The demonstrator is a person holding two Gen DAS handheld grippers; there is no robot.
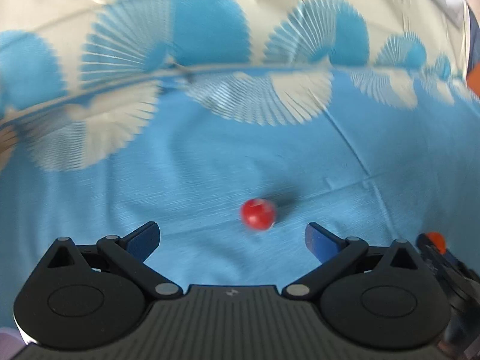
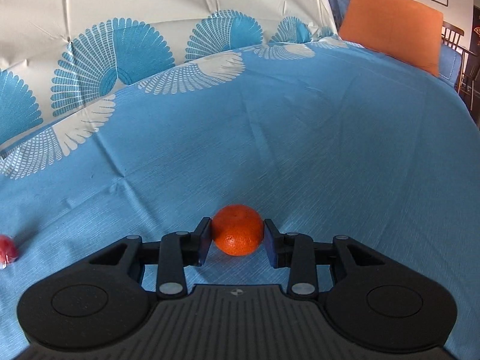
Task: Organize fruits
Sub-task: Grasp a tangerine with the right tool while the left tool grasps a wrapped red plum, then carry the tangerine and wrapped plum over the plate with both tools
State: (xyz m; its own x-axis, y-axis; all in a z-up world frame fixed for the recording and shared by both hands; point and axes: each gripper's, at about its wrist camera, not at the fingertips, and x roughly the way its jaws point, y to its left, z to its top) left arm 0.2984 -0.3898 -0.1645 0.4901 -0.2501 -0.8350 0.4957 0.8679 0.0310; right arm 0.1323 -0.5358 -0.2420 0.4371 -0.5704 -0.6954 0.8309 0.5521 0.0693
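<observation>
A small red fruit (image 1: 258, 213) lies on the blue cloth (image 1: 210, 168), just ahead of my left gripper (image 1: 232, 235), which is open and empty; this view is blurred. The red fruit also shows at the left edge of the right wrist view (image 2: 6, 250). My right gripper (image 2: 237, 238) is shut on an orange mandarin (image 2: 237, 229), its blue pads (image 2: 205, 240) pressed on both sides, low over the cloth. The right gripper and its mandarin show at the right edge of the left wrist view (image 1: 436, 240).
The blue cloth (image 2: 300, 138) with white fan patterns covers a couch seat; the cream backrest cloth (image 2: 120, 9) rises behind. An orange cushion (image 2: 393, 24) leans at the far right. A wooden chair (image 2: 456, 48) stands beyond the couch.
</observation>
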